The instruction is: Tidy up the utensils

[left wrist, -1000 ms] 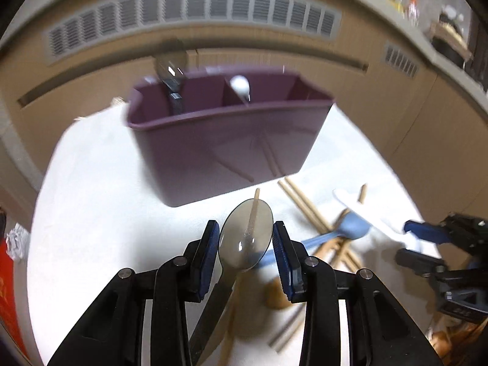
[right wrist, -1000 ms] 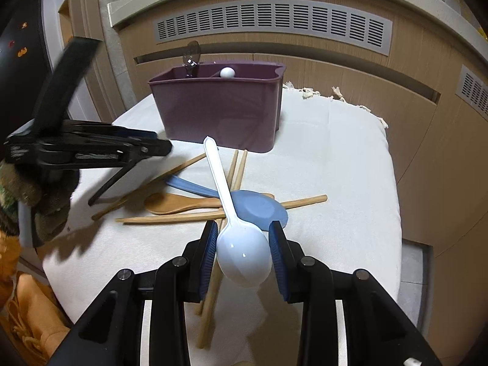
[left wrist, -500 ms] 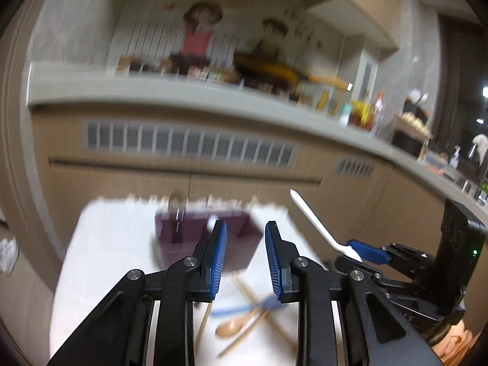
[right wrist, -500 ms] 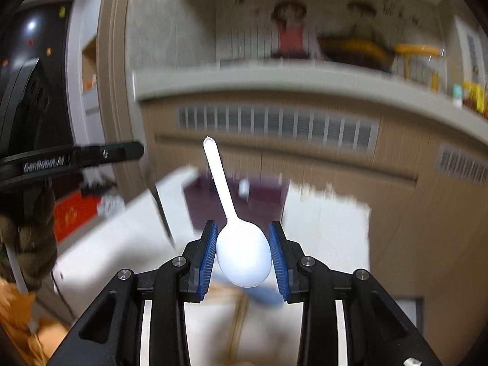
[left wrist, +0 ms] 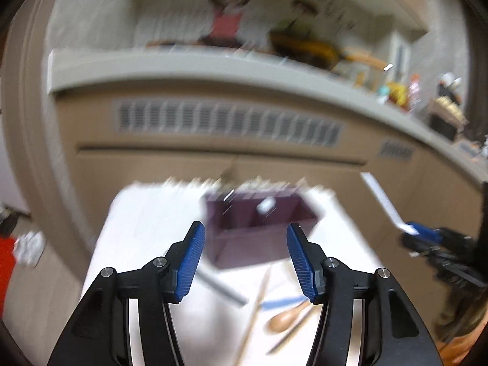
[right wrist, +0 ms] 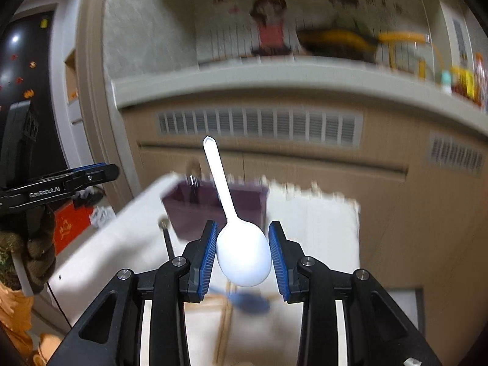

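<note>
Left arm pose: the left gripper (left wrist: 245, 259) is hovering level above the near part of the cloth-covered worktop (left wrist: 146, 222), pointing toward the purple utensil caddy (left wrist: 259, 228).
Right arm pose: the right gripper (right wrist: 242, 251) is hanging above the worktop (right wrist: 320, 231), aiming at the caddy (right wrist: 195, 210).
Left view only: a wooden spoon (left wrist: 286, 317), a chopstick (left wrist: 253, 314) and a grey handle (left wrist: 219, 286) are lying blurred on the worktop in front of the caddy; a white utensil tip (left wrist: 265, 206) is standing in the caddy.
Right view only: a blue spoon (right wrist: 250, 302) is lying below the gripper.
Left gripper: its jaws are gaping wide, gripping nothing.
Right gripper: it is pinching the bowl of a white plastic spoon (right wrist: 241, 250), handle pointing up and away.
</note>
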`<action>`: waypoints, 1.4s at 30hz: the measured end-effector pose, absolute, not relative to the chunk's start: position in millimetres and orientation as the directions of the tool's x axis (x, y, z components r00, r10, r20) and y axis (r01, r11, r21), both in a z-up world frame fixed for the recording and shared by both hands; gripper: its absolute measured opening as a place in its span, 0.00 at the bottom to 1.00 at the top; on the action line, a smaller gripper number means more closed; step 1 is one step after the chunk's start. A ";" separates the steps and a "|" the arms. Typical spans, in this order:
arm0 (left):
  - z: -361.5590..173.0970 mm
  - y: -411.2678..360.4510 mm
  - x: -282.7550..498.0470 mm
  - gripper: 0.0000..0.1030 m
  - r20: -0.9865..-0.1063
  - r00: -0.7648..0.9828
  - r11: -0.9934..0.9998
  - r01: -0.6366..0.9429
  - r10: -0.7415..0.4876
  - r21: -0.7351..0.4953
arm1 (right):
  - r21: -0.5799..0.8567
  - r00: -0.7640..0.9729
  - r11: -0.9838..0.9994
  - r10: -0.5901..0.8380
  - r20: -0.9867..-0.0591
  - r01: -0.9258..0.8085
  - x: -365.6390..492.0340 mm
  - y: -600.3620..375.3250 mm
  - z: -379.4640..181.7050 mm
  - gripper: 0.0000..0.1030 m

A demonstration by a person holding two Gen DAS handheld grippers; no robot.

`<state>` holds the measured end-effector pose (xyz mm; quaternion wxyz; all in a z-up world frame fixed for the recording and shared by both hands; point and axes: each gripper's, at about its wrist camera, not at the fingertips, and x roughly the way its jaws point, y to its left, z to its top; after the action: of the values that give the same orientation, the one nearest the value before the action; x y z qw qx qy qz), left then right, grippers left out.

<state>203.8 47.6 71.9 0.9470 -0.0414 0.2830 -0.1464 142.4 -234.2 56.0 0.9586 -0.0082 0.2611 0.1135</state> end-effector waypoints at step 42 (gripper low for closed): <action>-31.4 45.7 204.6 0.38 -0.681 0.712 0.983 0.166 -0.172 -0.075 | -0.012 0.644 0.957 0.185 -0.742 -0.289 171.2 -191.6 -72.6 0.32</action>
<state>204.6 45.7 -31.4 0.9251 -0.0042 0.3686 -0.0913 171.2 -191.6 -72.6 0.9043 -0.0649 0.4011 0.1311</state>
